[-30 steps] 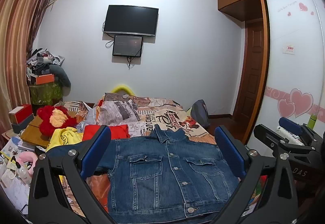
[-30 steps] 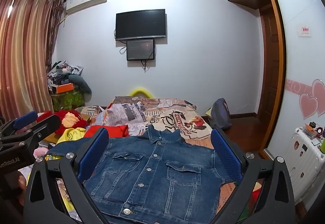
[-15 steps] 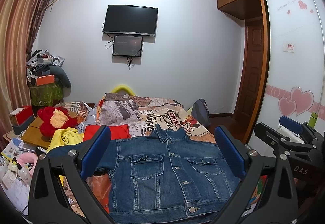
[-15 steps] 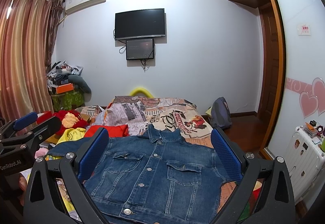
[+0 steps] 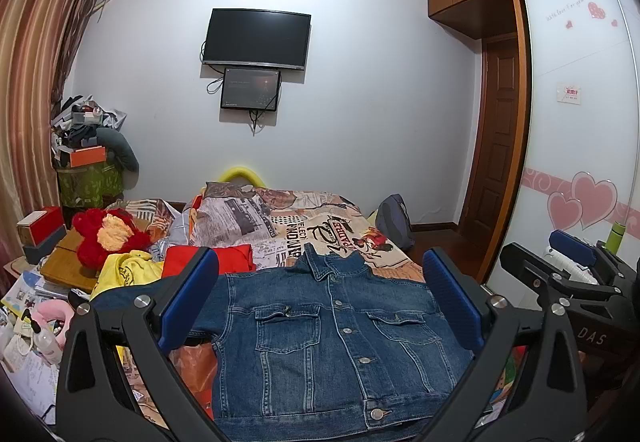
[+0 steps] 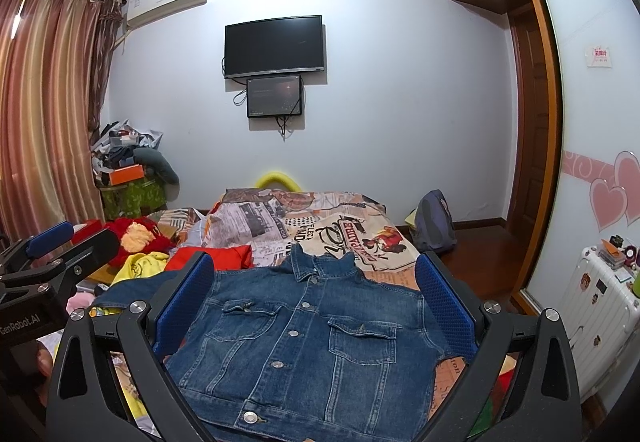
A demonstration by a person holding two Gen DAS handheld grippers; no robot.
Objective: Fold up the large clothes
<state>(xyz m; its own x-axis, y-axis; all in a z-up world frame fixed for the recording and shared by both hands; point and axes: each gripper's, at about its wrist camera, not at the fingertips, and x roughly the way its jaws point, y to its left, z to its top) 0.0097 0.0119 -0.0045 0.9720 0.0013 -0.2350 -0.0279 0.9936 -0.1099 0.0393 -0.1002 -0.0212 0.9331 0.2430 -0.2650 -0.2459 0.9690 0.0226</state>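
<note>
Nothing has moved since the earlier frames: my left gripper (image 5: 320,306) and right gripper (image 6: 314,302) still hover with fingers spread wide and empty above the denim jacket (image 5: 332,326), lying flat and buttoned just ahead of them on the bed (image 5: 320,217), so folding has not begun.

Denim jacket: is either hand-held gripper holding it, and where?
Nothing held. Left hand-held gripper and right hand-held gripper are both open above the denim jacket, flat on the bed.
</note>
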